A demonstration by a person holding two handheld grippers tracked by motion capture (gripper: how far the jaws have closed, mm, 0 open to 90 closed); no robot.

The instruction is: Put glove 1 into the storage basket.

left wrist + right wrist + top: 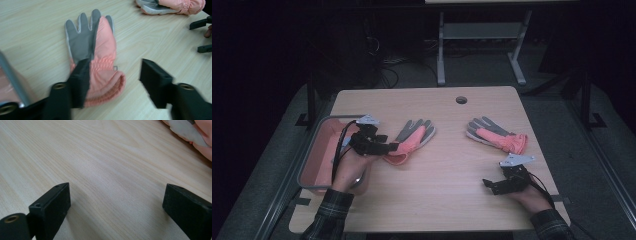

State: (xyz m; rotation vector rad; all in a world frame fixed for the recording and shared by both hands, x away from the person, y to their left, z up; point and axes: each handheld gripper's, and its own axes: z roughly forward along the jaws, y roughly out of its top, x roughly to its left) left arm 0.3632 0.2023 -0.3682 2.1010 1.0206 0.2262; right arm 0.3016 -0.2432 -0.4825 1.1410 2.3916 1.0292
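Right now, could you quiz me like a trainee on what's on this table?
1. How many gloves lie on the table?
2. True or false: the left gripper has the near glove lifted off the table.
3. Which is nearer the tray: A, left gripper; B, right gripper?

Key: 1. Two, the second being the far glove. 2. False; it lies flat, cuff between the spread jaws. 3. A.
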